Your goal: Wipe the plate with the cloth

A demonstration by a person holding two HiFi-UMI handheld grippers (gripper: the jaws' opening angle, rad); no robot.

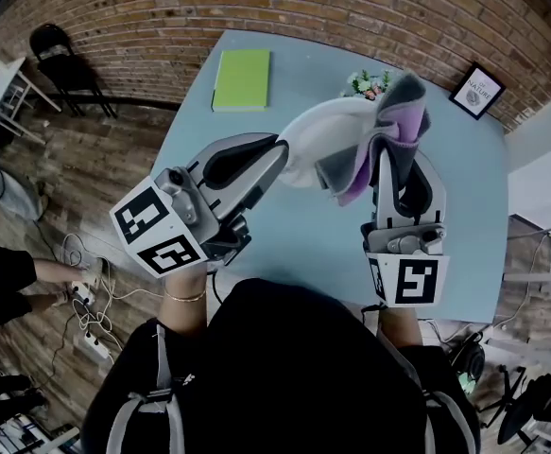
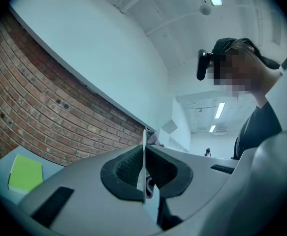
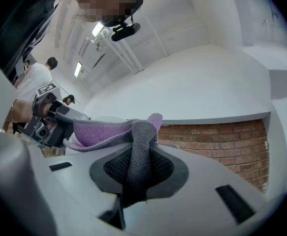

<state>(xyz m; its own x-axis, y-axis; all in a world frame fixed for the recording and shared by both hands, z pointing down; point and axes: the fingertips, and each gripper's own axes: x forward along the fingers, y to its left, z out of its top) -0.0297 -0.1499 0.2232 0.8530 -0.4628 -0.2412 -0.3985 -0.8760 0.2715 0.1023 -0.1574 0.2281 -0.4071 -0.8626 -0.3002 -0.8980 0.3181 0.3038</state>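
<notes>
Jaws of left gripper [image 1: 277,151] closed on rim of white plate [image 1: 320,132], jaws of right gripper [image 1: 386,159] clamped on grey-purple cloth [image 1: 395,121], cloth laid against plate's right side, both held above blue table [image 1: 284,244]

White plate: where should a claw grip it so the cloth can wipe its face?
Grip the round white plate by its thin rim, coming edge-on from the left, as the left claw does; its face stays free for the grey-purple cloth in the right claw.
</notes>
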